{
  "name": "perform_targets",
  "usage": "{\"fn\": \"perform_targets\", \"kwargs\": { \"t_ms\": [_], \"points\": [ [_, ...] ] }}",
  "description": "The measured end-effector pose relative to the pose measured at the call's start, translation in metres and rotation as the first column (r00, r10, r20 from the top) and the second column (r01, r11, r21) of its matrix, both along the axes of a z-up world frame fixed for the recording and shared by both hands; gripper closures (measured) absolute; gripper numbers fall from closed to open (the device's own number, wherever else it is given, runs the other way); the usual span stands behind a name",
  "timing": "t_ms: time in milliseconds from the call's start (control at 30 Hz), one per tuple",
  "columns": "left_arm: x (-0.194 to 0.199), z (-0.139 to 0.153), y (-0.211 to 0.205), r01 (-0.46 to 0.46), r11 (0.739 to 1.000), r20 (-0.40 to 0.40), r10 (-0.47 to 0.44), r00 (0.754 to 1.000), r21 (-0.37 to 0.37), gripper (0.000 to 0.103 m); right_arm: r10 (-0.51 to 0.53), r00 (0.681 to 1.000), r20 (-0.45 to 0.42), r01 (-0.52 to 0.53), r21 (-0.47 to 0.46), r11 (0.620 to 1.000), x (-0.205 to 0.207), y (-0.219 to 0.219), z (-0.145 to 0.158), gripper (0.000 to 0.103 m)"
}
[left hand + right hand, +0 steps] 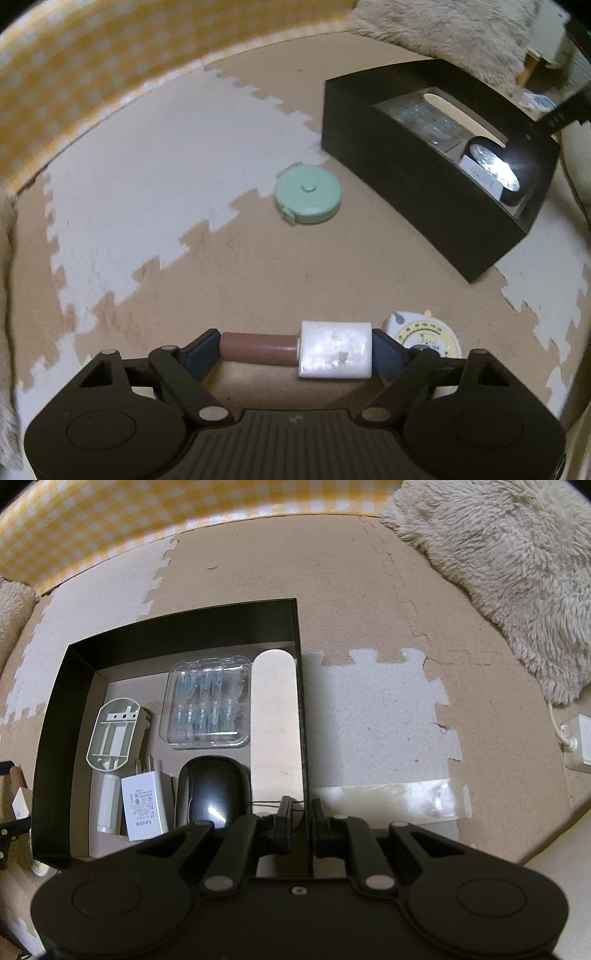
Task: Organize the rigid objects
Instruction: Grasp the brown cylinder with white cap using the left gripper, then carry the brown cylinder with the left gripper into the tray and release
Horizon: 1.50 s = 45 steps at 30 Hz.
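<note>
— So, what has the left gripper (297,350) got?

— Its jaws are clenched end to end on a lipstick (303,349), brown tube one side, pearly white cap the other, lying crosswise between the fingertips above the foam mat (258,266).

— And around it?

— At one o'clock from the lipstick, just behind the right finger, a round yellow dial thermometer (424,338) lies on the mat. Further off at twelve o'clock sits a mint-green tape measure (308,199), flat, well apart from everything. The black box (406,184) stands at two o'clock, open on top.

— The right gripper (299,819)?

— It pinches the box's right wall (303,738): one finger inside, one outside, closed on the thin black edge.

— What lies inside?

— Seen from the right wrist: a black mouse (212,790) near six o'clock, a white charger plug (144,806) just beside it at its nine o'clock, a small white cylinder (109,803) touching the plug. A grey plastic bracket (112,734) sits above those, a clear blister pack (207,703) toward twelve o'clock, and a long pale wooden board (275,720) runs along the right wall.

— Outside the box?

— A strip of clear tape (391,799) on the mat at three o'clock, a fluffy rug (498,583) at one o'clock.
</note>
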<state>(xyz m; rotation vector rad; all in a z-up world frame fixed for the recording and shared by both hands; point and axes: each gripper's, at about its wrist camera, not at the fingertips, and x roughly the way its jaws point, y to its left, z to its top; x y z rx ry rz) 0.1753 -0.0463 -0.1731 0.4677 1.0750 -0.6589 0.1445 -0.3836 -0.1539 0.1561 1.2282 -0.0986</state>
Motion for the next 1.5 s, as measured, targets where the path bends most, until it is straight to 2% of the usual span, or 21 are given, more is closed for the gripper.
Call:
{"fn": "perform_targets", "kwargs": {
  "t_ms": [333,433,600,667,833,967,1167,1367,1500],
  "points": [
    [0.003,0.001,0.004,-0.044,0.999,-0.020,0.044,0.999,-0.015,0.018,0.000,1.000,0.000,0.000,0.000,1.000,0.000,0.000,0.000,0.091],
    [0.006,0.006,0.006,-0.068,0.997,-0.005,0.068,0.998,-0.029,0.018,0.000,1.000,0.000,0.000,0.000,1.000,0.000,0.000,0.000,0.091],
    [0.006,0.027,0.008,-0.138,0.981,0.016,0.141,0.990,-0.134,0.018,0.000,1.000,0.000,0.000,-0.001,1.000,0.000,0.001,0.000,0.091],
    [0.003,0.037,0.002,-0.136,0.975,0.026,0.143,0.989,-0.176,0.018,0.001,1.000,0.000,-0.001,-0.001,1.000,0.000,0.000,0.000,0.091],
    [-0.001,0.058,-0.028,-0.113,0.957,0.045,0.129,0.991,-0.268,0.018,0.003,1.000,0.000,-0.003,-0.002,1.000,0.000,0.001,0.000,0.091],
    [0.006,0.074,-0.053,-0.156,0.917,0.014,0.173,0.985,-0.366,0.018,0.003,1.000,0.001,-0.003,-0.002,1.000,0.000,0.001,0.000,0.091],
    [0.023,0.081,-0.105,-0.249,0.863,-0.066,0.246,0.967,-0.439,0.018,0.007,1.000,0.004,-0.007,-0.005,1.000,-0.001,0.002,0.000,0.091],
    [0.035,0.065,-0.153,-0.320,0.843,-0.137,0.289,0.948,-0.434,0.017,0.008,1.000,0.005,-0.008,-0.005,1.000,-0.001,0.002,0.000,0.091],
    [0.041,0.049,-0.177,-0.345,0.847,-0.138,0.317,0.938,-0.404,0.017,0.010,1.000,0.007,-0.010,-0.004,1.000,-0.001,0.002,0.000,0.091]
  ]
}}
